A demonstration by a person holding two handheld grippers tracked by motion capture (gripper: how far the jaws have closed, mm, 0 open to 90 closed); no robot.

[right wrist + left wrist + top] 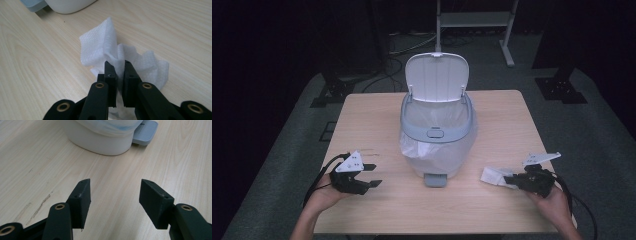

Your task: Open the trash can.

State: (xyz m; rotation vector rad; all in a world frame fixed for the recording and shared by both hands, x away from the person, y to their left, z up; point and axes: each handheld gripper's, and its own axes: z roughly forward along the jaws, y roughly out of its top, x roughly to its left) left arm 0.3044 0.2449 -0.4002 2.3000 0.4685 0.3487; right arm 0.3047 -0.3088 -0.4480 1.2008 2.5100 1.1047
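Up close, right gripper (117,62) pinches crumpled tissue (110,47); high view adds open-lidded bin (438,125).

A light wooden table (362,120) stands on grey carpeted floor (287,145). At its middle sits a white pedal bin (437,145) with its lid raised, a thin white liner folded over the rim (the grey pedal (435,179) faces the person's side). Near the table's right front edge lies a crumpled white paper tissue (494,176), well apart from the bin.
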